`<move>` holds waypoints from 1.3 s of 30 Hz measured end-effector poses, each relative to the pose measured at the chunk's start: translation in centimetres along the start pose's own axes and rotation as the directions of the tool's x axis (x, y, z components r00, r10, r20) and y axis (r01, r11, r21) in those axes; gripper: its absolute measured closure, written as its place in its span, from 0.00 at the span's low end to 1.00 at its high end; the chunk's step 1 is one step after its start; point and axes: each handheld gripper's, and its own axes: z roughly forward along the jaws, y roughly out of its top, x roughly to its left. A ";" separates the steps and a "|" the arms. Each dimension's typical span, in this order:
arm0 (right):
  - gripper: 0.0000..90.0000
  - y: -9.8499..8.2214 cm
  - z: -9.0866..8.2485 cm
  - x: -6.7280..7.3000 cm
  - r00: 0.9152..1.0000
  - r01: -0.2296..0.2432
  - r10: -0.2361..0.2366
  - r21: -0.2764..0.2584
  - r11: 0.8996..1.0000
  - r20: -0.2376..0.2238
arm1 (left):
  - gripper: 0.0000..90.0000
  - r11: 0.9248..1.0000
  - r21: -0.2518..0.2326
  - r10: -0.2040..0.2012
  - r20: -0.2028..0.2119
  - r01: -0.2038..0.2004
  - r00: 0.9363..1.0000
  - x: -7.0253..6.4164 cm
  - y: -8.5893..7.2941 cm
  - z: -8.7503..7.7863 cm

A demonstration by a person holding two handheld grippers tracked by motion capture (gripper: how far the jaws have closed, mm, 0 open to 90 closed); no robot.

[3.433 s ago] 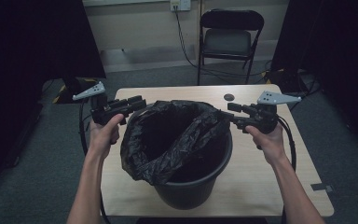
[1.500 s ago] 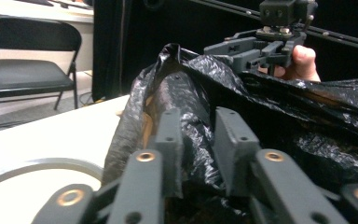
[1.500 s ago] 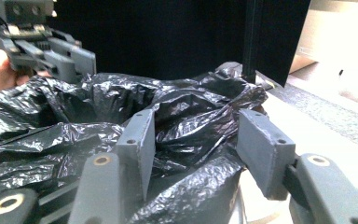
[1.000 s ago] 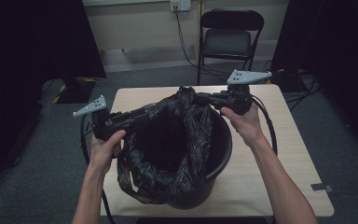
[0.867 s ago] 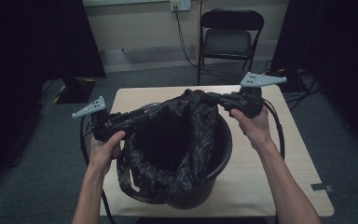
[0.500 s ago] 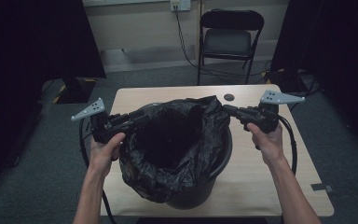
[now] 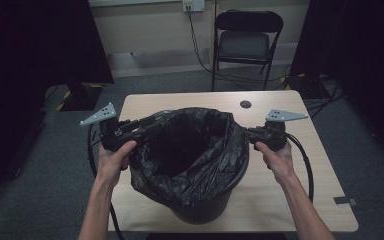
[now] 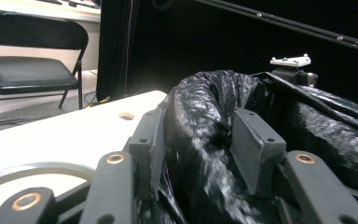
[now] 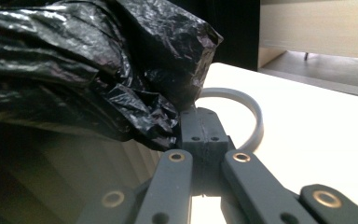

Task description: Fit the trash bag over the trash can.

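High view: bin bag [image 7: 195, 150] lines the bucket [image 7: 205, 212] on the table [image 7: 300, 200], rim being folded over.

Left gripper [image 8: 198, 140] view: jaws, just opening, loosely straddle bag film.

Right gripper [image 9: 204, 133] view: jaws pinched on the bag's edge; next, pull it down outside.

Black bin bag [image 7: 200, 150], crinkled, mouth open, draped over black bucket [image 7: 205, 215]

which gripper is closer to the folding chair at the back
Right. The right gripper sits at the bin's right rim, below and a little right of the folding chair; the left gripper is far off to the chair's left.
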 end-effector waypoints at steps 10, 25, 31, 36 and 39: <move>0.68 1.2 -0.8 0.0 0.999 0.015 -0.014 -0.026 1.000 0.035 | 0.85 1.000 -0.014 0.008 0.026 -0.007 1.000 0.7 0.7 0.1; 0.49 4.4 -2.0 -0.1 0.996 0.023 -0.015 -0.092 0.995 0.086 | 0.69 0.999 -0.013 0.043 0.019 -0.043 0.999 -0.7 0.9 -3.0; 0.48 5.6 -1.7 0.1 0.996 0.028 -0.018 -0.107 0.994 0.089 | 0.62 0.999 0.019 0.041 0.068 -0.043 0.997 0.5 2.9 0.3; 0.47 6.3 -1.8 0.5 0.996 0.040 -0.030 -0.118 0.992 0.081 | 0.77 0.996 0.073 0.049 0.031 -0.052 0.998 0.8 2.1 1.9; 0.46 6.5 -2.0 0.9 0.997 0.044 -0.036 -0.123 0.991 0.068 | 0.81 0.997 0.062 0.039 0.034 -0.041 0.999 0.9 1.6 1.3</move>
